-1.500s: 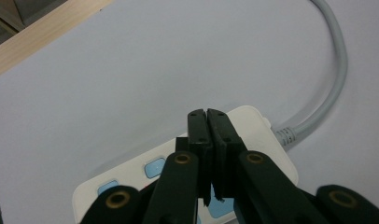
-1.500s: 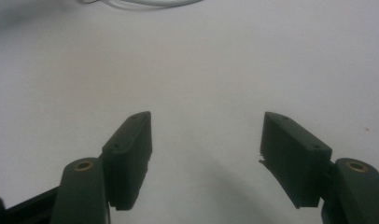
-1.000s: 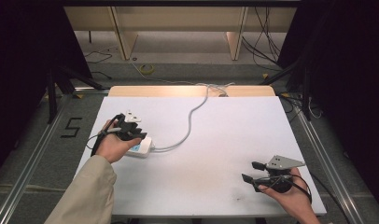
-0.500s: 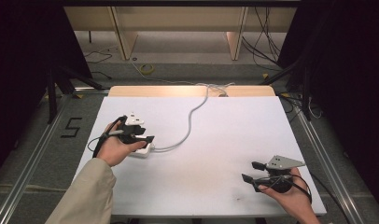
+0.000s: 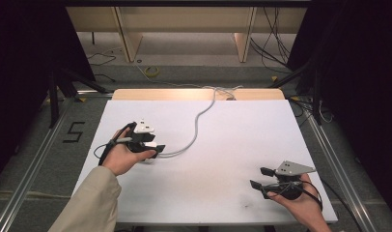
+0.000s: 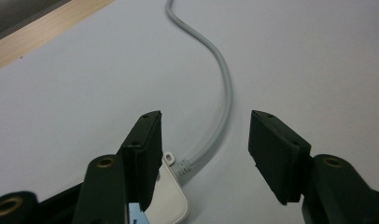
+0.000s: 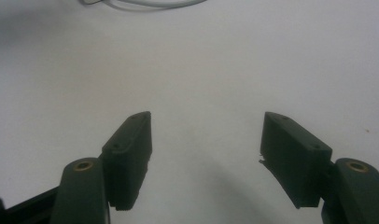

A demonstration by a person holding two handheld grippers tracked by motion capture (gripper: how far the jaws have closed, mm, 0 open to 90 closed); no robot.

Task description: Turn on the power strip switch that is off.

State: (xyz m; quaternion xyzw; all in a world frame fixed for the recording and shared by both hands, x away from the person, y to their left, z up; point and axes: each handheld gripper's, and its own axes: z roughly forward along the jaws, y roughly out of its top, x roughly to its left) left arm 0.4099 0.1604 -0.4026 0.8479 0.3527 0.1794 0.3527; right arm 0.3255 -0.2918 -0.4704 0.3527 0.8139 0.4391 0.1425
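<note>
A white box [image 6: 171,198] with rounded corners lies on the white table [image 5: 223,140], at its left side. A grey cable [image 5: 199,125] leaves the box and snakes to the table's far edge. My left gripper [image 5: 157,147] hovers over the box, open. In the left gripper view [image 6: 204,140] the box's corner sits under the left jaw, and the grey cable [image 6: 225,93] runs up between the jaws. My right gripper [image 5: 258,177] rests near the front right corner, open over bare table [image 7: 206,140], with nothing between its fingers.
A wooden strip [image 5: 136,94] borders the table's far edge, where the cable drops off. Behind it stand wooden shelf legs [image 5: 129,34] and loose cables on the floor. A "5" [image 5: 74,131] is marked on the floor at the left.
My left gripper has shifted right and toward the near edge, so it now covers the white box that showed beside it before. The right gripper has not moved.
</note>
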